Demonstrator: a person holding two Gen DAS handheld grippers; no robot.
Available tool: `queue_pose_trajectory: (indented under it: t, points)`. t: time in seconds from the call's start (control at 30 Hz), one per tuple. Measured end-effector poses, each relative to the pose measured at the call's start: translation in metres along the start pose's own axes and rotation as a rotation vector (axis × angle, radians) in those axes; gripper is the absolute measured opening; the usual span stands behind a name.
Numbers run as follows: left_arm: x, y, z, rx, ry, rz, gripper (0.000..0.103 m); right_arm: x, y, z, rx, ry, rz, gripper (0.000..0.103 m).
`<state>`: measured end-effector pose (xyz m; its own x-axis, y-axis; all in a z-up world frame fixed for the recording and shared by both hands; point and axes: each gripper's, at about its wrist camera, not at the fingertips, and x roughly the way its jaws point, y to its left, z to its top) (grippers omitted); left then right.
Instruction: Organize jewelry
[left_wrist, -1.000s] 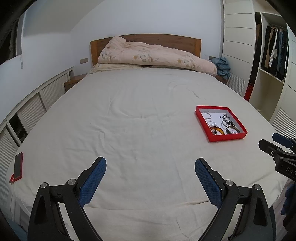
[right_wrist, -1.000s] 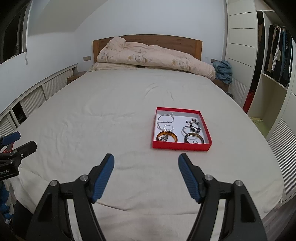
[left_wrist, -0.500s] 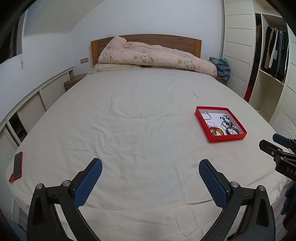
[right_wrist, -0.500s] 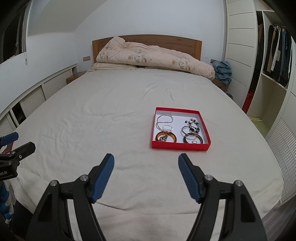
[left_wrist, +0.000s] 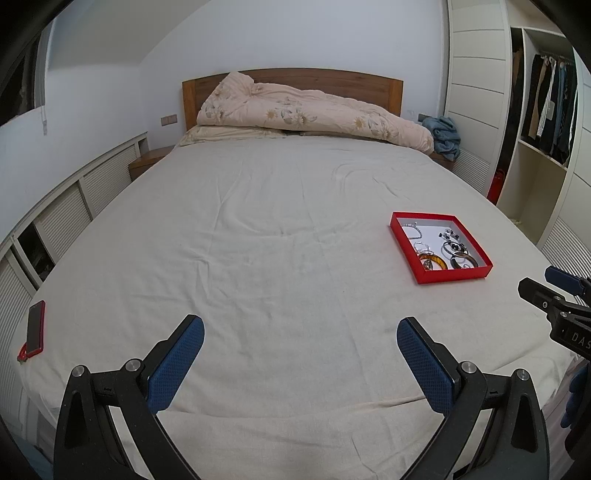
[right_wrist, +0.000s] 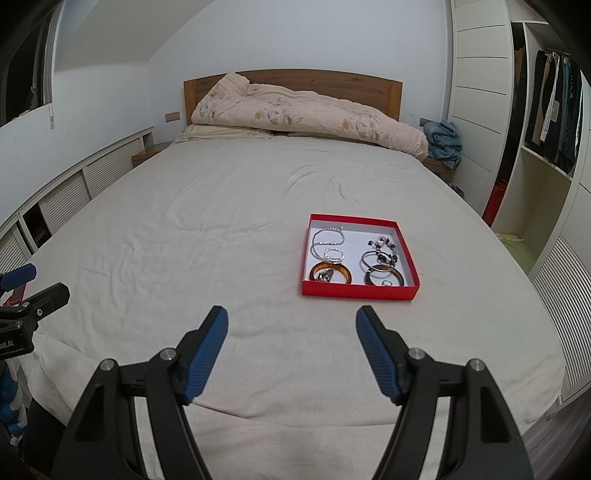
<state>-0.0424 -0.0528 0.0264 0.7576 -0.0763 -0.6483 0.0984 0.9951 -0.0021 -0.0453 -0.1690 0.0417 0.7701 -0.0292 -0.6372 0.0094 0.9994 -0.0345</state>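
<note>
Hovering above the near end of a wide bed covered in a smooth beige sheet (left_wrist: 280, 236), I hold both tools tilted downward with nothing in either one. My left gripper (left_wrist: 300, 363), black-armed with blue dimpled pads, stands spread as wide as it goes, only bare sheet between its fingers. My right gripper (right_wrist: 291, 345), black with blue ribbed pads, is released too, though less widely, and grips nothing.

The jewelry sits in a shallow square red cardboard tray with a white floor (right_wrist: 360, 290), ahead of the right gripper and slightly to its right, and well off to the right of the left one. Inside it I see a silver chain necklace (right_wrist: 327, 238) at the far left, an amber bangle (right_wrist: 330, 274) at the near left, a beaded dark bracelet (right_wrist: 382, 245) and metal bangles (right_wrist: 382, 271) on the right, and a small ring (right_wrist: 387, 283) by the near wall. I judge the tray was set near this end so both tools can reach it.

Open sheet spreads ahead of and to the left of the tray, giving plenty of room for laying pieces out. The bed's right edge runs fairly near the tray (a dropped ring could roll off there). A red-cased phone (left_wrist: 36, 328) lies far left of the left gripper, at the mattress edge. A rumpled floral quilt (left_wrist: 306, 112) lies far ahead by the headboard.
</note>
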Motion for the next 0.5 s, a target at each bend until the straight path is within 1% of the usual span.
queue_pose_trajectory:
  t: [0.2, 0.5]
  points:
    - [-0.0001, -0.0017, -0.0007, 0.0, 0.002, 0.001, 0.102, -0.0038, -0.004, -0.0018, 0.01, -0.016, 0.007, 0.07]
    - [0.0014, -0.0053, -0.0018, 0.0, 0.008, 0.005, 0.102, -0.0092, -0.0081, -0.0016, 0.033, -0.054, 0.058, 0.07]
